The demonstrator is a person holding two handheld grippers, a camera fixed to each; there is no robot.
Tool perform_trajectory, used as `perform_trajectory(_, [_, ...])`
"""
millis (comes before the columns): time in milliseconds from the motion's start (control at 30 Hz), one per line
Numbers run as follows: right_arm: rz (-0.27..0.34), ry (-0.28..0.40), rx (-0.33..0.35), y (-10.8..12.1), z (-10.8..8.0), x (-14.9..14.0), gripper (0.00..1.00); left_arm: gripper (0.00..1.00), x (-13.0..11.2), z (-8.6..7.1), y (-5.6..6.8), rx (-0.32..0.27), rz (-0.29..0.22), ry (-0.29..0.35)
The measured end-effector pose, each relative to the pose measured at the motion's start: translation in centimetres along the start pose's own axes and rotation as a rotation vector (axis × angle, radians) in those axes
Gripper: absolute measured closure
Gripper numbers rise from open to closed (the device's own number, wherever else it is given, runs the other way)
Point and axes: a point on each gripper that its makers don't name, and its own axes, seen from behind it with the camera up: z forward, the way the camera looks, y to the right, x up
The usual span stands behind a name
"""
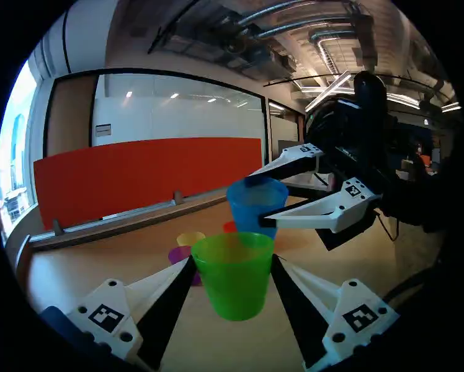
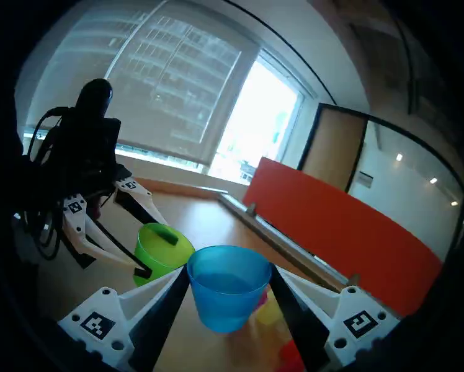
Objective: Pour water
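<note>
My left gripper (image 1: 233,273) is shut on a green cup (image 1: 234,278), held upright above the wooden table (image 1: 95,273). Just beyond it, my right gripper (image 1: 257,199) holds a blue cup (image 1: 257,208) slightly higher, close to the green rim. In the right gripper view, the right gripper (image 2: 229,291) is shut on the blue cup (image 2: 228,295), which has water in it and stands upright. The green cup (image 2: 160,251) hangs to its left, pinched by the left gripper (image 2: 152,253).
A yellow cup (image 1: 190,238), a purple cup (image 1: 180,254) and a red cup (image 1: 229,227) stand on the table behind the held cups. An orange panel (image 1: 145,173) and a rail run along the table's far edge. A window (image 2: 188,99) lies behind the left gripper.
</note>
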Motion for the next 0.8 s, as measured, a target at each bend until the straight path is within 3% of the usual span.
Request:
perform_trajectory(267, [-0.116,-0.007,-0.005,0.4,0.7,0.6,0.07,0.14,0.0,0.2,0.4,-0.009,-0.001,0.003])
perform_trajectory(800, [-0.257,0.005,-0.002,0.9,1.5,2.1,0.07,0.14,0.5,0.1,1.2,-0.027,-0.001,0.014])
